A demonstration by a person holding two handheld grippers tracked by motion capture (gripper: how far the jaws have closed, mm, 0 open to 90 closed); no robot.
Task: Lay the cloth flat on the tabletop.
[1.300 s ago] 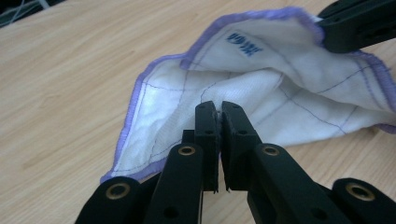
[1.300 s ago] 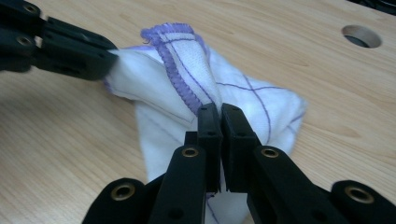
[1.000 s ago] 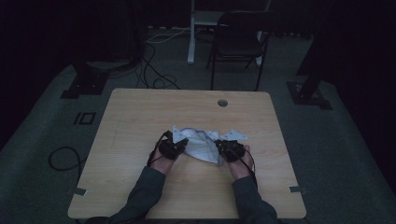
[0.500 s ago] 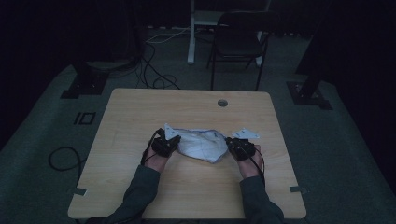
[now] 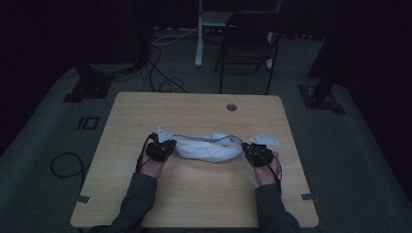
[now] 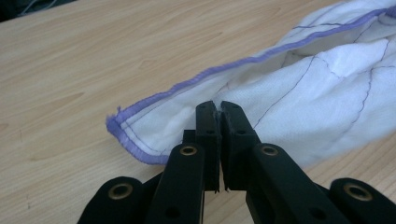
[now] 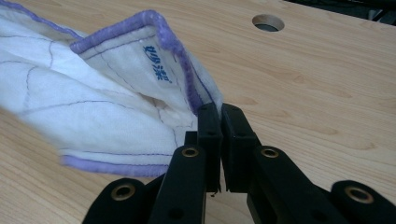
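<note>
A white cloth [image 5: 206, 147] with a purple stitched hem is held stretched over the middle of the wooden table [image 5: 194, 204], and every place here is given from that cloth. The left gripper [image 5: 167, 147] is clamped on the cloth's left end and the right gripper [image 5: 247, 148] on its right end, so that the fabric is drawn out between them into a long, sagging band; this spread is judged to serve for opening the cloth out or for preparing a fold. In the left gripper view the jaws are seen pressed together with a thin edge of white fabric [image 6: 299, 112] pinched between their tips, just inside the hemmed corner. In the right gripper view the jaws are likewise closed on the fabric [image 7: 102, 107], right beside a hemmed corner that is turned up and bears small blue printed characters, which are too small to be read. Whether the band's underside touches the table cannot be told. The cloth's layers are bunched, so its full shape stays hidden. Behind the cloth, a round hole [image 5: 231, 107] is cut into the tabletop, and farther back a chair [image 5: 248, 46] is barely made out in the dark room.
</note>
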